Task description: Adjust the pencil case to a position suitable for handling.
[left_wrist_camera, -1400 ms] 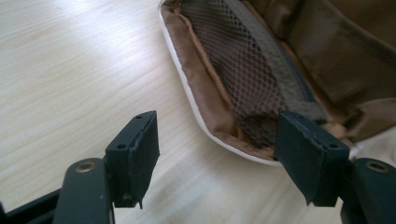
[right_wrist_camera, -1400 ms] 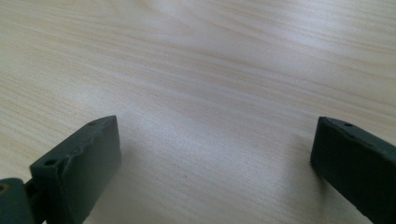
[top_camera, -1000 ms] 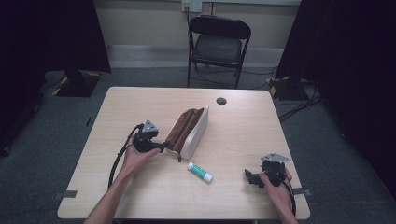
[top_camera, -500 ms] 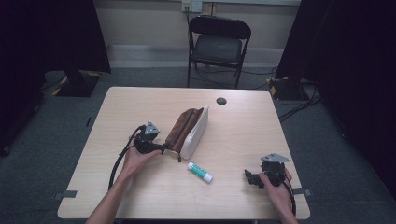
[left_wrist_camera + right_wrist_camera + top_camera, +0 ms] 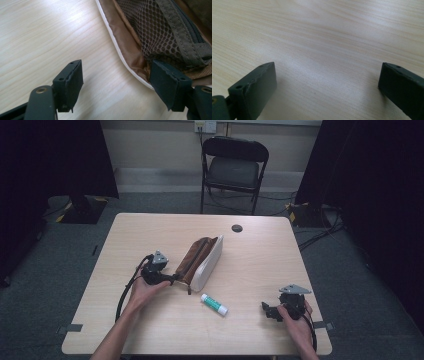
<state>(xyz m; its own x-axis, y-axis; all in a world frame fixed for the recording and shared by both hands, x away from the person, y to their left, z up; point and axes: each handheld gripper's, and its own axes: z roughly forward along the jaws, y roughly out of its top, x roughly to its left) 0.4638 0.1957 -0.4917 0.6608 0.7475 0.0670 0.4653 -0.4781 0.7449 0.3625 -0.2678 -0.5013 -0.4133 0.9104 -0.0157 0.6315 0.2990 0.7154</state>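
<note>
Comparing against the frames from a second and half a second before, nothing had visibly moved: both hands, the pouch and the tube sat in the same spots. The left gripper (image 5: 172,278) rested at the near end of the brown-and-white pouch (image 5: 202,261), jaws spread wide; in the left gripper view one jaw was on bare wood and the other was right against the pouch's (image 5: 160,32) mesh lining and zipper corner, gripping nothing. The right gripper (image 5: 265,309) sat near the table's (image 5: 150,235) near right corner, jaws wide apart over bare wood (image 5: 324,50), well apart from the pouch. Counts: one pouch, lying open mid-table; one white tube with a green band (image 5: 214,304) just in front of it; one small dark disc (image 5: 237,228) near the far edge; one folding chair (image 5: 234,167) behind the table; two grippers.
</note>
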